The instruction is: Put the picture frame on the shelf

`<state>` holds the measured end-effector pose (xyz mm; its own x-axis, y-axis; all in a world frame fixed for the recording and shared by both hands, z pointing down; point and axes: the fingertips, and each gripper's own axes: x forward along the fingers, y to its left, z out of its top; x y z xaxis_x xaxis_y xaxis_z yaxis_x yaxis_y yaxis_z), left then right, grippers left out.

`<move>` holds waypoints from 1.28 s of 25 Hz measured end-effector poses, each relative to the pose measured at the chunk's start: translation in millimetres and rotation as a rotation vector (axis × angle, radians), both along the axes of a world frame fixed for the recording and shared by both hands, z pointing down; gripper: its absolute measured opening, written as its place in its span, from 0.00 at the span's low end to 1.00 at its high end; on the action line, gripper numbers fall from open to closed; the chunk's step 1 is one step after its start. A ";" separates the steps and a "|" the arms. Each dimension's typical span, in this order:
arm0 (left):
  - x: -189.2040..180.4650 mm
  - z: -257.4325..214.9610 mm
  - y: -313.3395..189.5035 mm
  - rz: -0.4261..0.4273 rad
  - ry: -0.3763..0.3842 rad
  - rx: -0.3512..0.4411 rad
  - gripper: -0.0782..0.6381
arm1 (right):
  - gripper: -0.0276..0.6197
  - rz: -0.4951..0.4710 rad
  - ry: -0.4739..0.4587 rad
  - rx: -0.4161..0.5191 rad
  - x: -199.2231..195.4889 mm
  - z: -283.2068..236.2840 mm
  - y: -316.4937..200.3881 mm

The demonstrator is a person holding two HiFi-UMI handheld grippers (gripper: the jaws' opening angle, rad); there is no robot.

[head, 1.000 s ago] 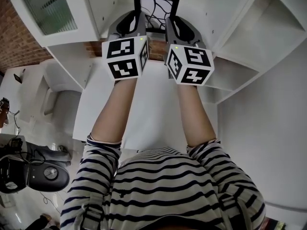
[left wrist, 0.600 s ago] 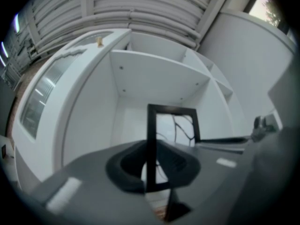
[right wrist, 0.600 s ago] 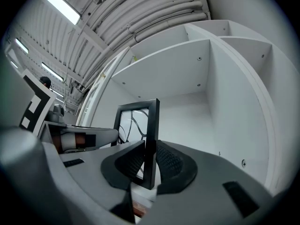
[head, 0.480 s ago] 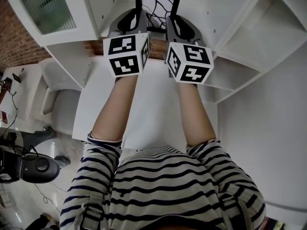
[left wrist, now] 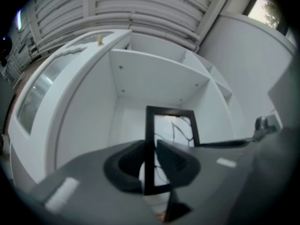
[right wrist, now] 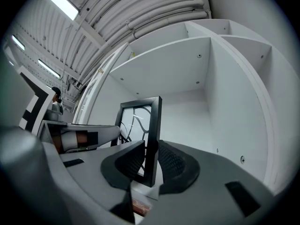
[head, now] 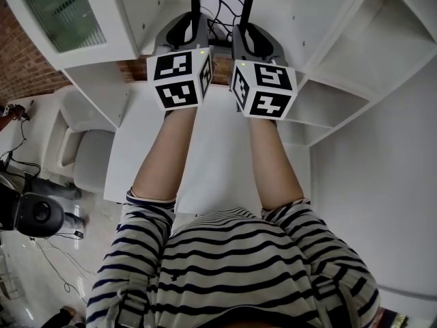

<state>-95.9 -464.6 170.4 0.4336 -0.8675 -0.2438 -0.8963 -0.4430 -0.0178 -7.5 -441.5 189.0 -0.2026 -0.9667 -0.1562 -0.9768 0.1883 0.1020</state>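
Note:
The picture frame (head: 222,9) is black, upright, with a white sheet of dark curved lines. It is held between both grippers in front of a white shelf compartment (head: 287,5). My left gripper (head: 196,27) is shut on the frame's left edge; in the left gripper view its pads clamp the black bar of the frame (left wrist: 171,125) at the left gripper (left wrist: 151,161). My right gripper (head: 240,31) is shut on the right edge; the right gripper view shows the frame (right wrist: 138,121) pinched at the right gripper (right wrist: 151,162). I cannot tell whether the frame's bottom rests on the shelf board.
A cabinet door with a glass pane (head: 65,12) stands open at the left. More white compartments (head: 369,46) lie to the right. A white table (head: 212,156) is under my arms, with a grey chair (head: 85,156) and a black device (head: 34,214) on the floor at the left.
Both grippers and the frame have edged slightly forward; the right gripper's cube has shifted a little to the left. The grip on the frame is unchanged.

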 end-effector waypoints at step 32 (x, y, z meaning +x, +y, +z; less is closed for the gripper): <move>-10.2 21.0 40.0 0.051 0.027 -0.002 0.26 | 0.15 -0.072 0.030 0.013 -6.2 11.4 42.9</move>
<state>-106.1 -424.6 191.4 0.4709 -0.8449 -0.2538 -0.8726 -0.4884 0.0069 -13.7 -398.5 200.3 -0.2768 -0.9473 -0.1613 -0.9571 0.2568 0.1342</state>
